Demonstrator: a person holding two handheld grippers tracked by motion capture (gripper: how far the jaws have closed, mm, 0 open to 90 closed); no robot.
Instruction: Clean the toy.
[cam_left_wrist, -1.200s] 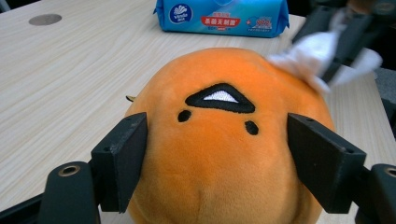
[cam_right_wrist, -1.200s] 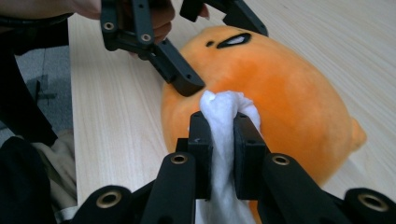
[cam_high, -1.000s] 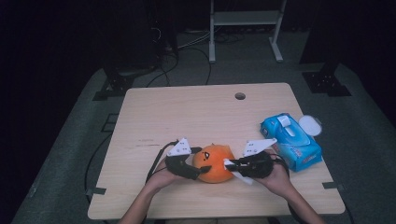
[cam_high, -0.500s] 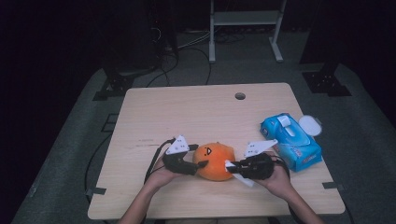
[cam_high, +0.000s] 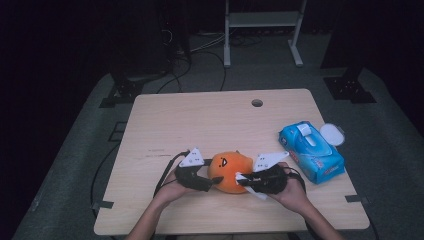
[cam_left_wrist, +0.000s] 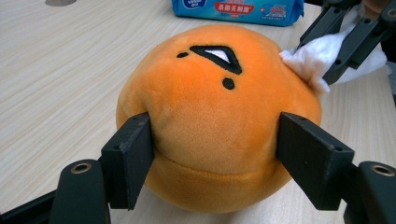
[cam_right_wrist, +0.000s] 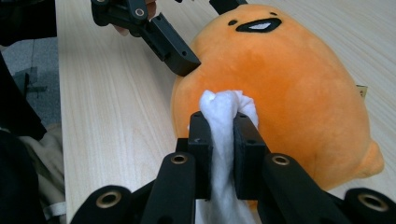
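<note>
An orange round plush toy (cam_high: 230, 172) with a stitched face lies near the table's front edge. My left gripper (cam_high: 212, 179) comes at it from the left. In the left gripper view its pads (cam_left_wrist: 133, 154) press into both sides of the plush (cam_left_wrist: 219, 93); the jaws have just been closing on it. My right gripper (cam_high: 241, 178) is on the toy's right side, shut on a bunched white wipe (cam_right_wrist: 224, 105). The wipe's tip touches the plush (cam_right_wrist: 289, 79). The other gripper's wipe (cam_left_wrist: 313, 60) also shows in the left gripper view.
A blue pack of wet wipes (cam_high: 311, 151) lies to the right of the hands, with a white round lid (cam_high: 332, 134) beside it. The wooden table (cam_high: 200, 120) has a cable hole (cam_high: 257, 103) near its far edge. Dark floor and stands surround it.
The left gripper's jaws have closed in against the plush's sides. The right gripper with the wipe has stayed against the toy, and the toy has hardly moved.
</note>
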